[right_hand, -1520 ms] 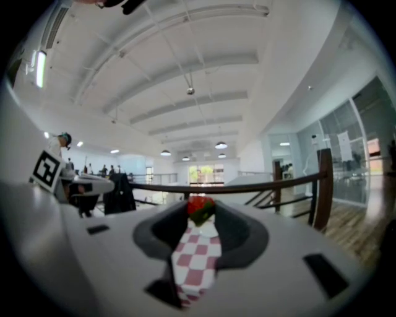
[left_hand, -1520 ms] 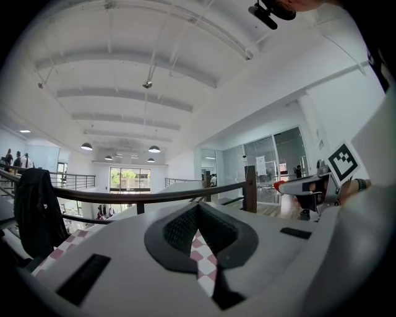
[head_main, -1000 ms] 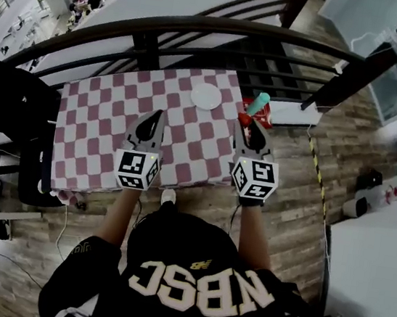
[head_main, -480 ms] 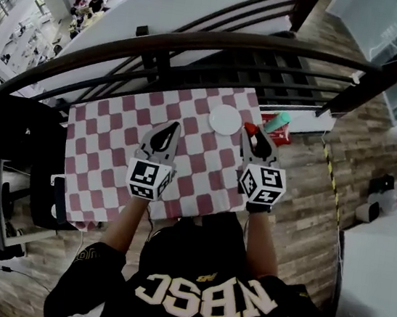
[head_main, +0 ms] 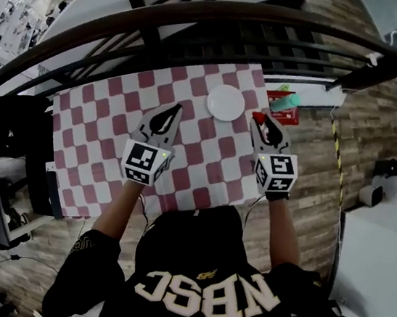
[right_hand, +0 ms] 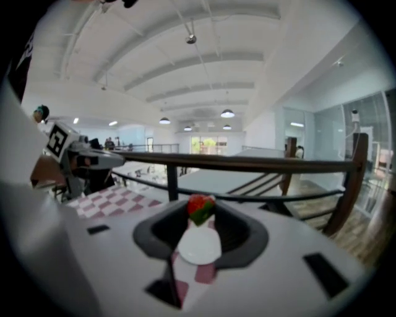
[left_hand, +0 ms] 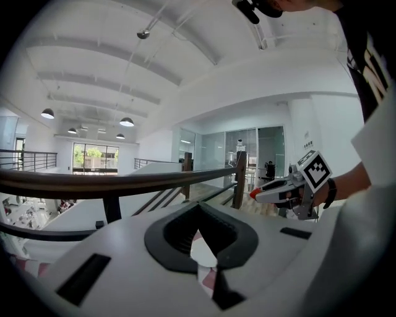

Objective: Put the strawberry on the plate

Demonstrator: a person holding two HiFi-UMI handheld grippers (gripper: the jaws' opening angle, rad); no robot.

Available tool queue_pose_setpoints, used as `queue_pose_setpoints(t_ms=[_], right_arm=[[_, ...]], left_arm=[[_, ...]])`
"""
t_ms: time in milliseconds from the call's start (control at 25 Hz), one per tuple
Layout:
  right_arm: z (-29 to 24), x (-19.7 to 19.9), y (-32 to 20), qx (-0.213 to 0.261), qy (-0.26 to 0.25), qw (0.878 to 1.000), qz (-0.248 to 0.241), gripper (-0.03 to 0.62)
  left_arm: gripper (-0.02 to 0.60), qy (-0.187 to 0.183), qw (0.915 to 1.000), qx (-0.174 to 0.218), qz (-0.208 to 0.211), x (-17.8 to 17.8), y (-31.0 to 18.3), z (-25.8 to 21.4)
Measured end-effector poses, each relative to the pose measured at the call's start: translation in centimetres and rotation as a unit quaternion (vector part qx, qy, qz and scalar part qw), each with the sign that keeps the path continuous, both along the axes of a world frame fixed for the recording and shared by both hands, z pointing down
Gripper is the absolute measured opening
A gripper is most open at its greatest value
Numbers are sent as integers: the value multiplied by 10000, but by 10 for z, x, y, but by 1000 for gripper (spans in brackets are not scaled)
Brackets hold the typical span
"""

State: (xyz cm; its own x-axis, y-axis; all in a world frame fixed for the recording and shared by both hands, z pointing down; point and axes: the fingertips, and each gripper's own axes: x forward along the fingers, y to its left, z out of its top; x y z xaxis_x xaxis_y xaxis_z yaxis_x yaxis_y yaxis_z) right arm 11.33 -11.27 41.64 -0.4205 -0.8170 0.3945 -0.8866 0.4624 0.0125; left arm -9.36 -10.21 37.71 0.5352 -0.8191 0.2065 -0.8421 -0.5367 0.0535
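A red strawberry (head_main: pixel 258 116) with a green top sits between the tips of my right gripper (head_main: pixel 260 120), which is shut on it. It hangs over the right side of the checkered table (head_main: pixel 101 118), just right of the white plate (head_main: pixel 225 102). In the right gripper view the strawberry (right_hand: pixel 201 208) shows above the plate (right_hand: pixel 199 246). My left gripper (head_main: pixel 174 110) hovers left of the plate, its jaws together and holding nothing. In the left gripper view the plate (left_hand: pixel 203 251) shows through the narrow gap, and the right gripper (left_hand: pixel 281 189) is at the right.
A dark curved railing (head_main: pixel 204 16) runs behind the table's far edge. A red box with a teal bottle (head_main: pixel 285 104) lies past the table's right edge. A black chair (head_main: pixel 6 120) stands at the left. Wooden floor surrounds the table.
My right gripper has carried the strawberry from beyond the table's right edge to over the cloth, closer to the plate. The left gripper has kept its place beside the plate.
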Motion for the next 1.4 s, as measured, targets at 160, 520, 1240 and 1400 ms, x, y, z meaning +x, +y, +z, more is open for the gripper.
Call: queue_pose_setpoints(t_ms=[160,520,1240,1400], right_arm=[[36,28,-20,-345,499,9978,-254,141],[51,69,-85,-165,1278,9866,-1004,141],[156,-64,-108,-540,1474,9095,-3850,141],[192,-76,-96,-716,1638,8910,-4174,141]], left_arm=[[12,-138,9996,-142,222,6,-27,21],[12,-485,9956,-456,653,4,-65,78],[12,-254,9889,-893,1161,50,-66,162],[12,-237,9862,-965,1327,59,-56,179]])
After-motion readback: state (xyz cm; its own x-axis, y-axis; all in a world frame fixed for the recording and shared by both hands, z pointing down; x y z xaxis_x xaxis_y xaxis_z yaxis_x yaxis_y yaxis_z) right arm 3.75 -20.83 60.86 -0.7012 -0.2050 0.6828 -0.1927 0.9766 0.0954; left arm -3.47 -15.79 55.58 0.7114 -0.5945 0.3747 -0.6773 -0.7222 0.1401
